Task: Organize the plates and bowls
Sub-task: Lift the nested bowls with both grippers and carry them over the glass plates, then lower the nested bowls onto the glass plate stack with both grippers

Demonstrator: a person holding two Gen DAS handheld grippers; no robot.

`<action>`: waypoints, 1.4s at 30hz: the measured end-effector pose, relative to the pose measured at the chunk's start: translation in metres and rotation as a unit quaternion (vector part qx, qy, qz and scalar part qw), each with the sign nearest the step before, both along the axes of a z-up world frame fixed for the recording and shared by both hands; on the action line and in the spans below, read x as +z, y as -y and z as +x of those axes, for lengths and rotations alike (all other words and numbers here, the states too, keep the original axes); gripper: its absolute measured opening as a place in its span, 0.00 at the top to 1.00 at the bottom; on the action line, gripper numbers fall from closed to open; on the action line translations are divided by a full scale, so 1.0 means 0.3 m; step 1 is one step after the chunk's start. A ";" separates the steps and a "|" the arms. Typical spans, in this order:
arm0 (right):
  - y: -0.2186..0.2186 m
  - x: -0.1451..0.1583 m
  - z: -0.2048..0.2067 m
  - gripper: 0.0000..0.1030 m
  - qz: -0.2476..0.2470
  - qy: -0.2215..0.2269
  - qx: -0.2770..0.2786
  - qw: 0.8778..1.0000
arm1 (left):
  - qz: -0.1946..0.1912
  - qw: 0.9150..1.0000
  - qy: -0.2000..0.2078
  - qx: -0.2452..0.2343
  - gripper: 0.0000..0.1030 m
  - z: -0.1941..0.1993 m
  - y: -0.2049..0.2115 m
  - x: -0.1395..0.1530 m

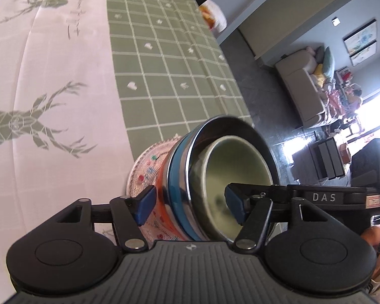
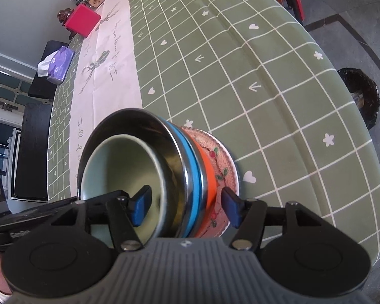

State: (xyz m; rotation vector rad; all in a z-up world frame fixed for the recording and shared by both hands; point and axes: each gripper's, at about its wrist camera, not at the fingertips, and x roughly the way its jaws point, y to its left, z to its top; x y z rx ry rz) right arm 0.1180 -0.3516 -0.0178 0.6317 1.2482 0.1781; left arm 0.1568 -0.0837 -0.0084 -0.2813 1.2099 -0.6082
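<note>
Left wrist view: pale green bowl [image 1: 236, 167] nested in blue- and orange-banded steel bowls [image 1: 187, 174]; both claws open, gripping nothing.

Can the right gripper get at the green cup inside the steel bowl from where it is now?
Probably yes. The right gripper is open astride the stack, one finger already inside the green cup, nothing blocking. The steel bowl rim sits close around it.

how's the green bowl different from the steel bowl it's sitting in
The pale green bowl is smaller and nests inside the steel bowl, whose rim rings it. The green bowl looks matte with a cream rim; the steel bowl is shiny and mirror-like inside. The steel bowl has a blue band round its outside; none shows on the green bowl. Both are round, upright and in one stack on the patterned plate.
</note>
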 end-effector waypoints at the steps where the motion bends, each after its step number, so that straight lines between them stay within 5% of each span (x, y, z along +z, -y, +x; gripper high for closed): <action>1: 0.002 0.005 -0.001 0.31 0.002 0.005 -0.002 1.000 | -0.006 1.000 0.010 0.002 0.23 -0.002 -0.007 0.012; 7: 0.023 0.064 -0.028 0.25 0.028 0.064 -0.010 0.998 | -0.043 0.995 0.078 0.033 0.22 -0.018 -0.085 0.075; 13: 0.109 0.114 -0.110 0.27 0.059 0.127 -0.066 0.988 | -0.070 0.988 0.102 0.090 0.25 -0.021 -0.204 0.079; 19: 0.188 0.028 -0.192 0.49 0.076 0.104 -0.142 0.981 | -0.066 0.986 0.089 0.121 0.39 -0.032 -0.271 -0.001; 24: 0.213 -0.041 -0.237 0.51 0.135 0.112 -0.174 0.969 | -0.069 0.988 0.050 0.131 0.49 -0.050 -0.275 -0.111; 29: 0.219 -0.037 -0.266 0.65 0.148 0.135 -0.204 0.958 | -0.091 0.986 0.029 0.139 0.50 -0.077 -0.257 -0.186; 33: 0.213 -0.077 -0.289 0.65 0.089 0.124 -0.217 0.964 | -0.094 0.985 0.025 0.141 0.50 -0.098 -0.236 -0.225; 39: 0.153 -0.174 -0.299 0.65 0.080 0.105 -0.193 0.972 | -0.098 0.985 0.025 0.141 0.51 -0.127 -0.215 -0.261; 42: 0.125 -0.210 -0.301 0.65 0.091 0.098 -0.184 0.974 | -0.101 0.985 0.019 0.138 0.69 -0.136 -0.205 -0.279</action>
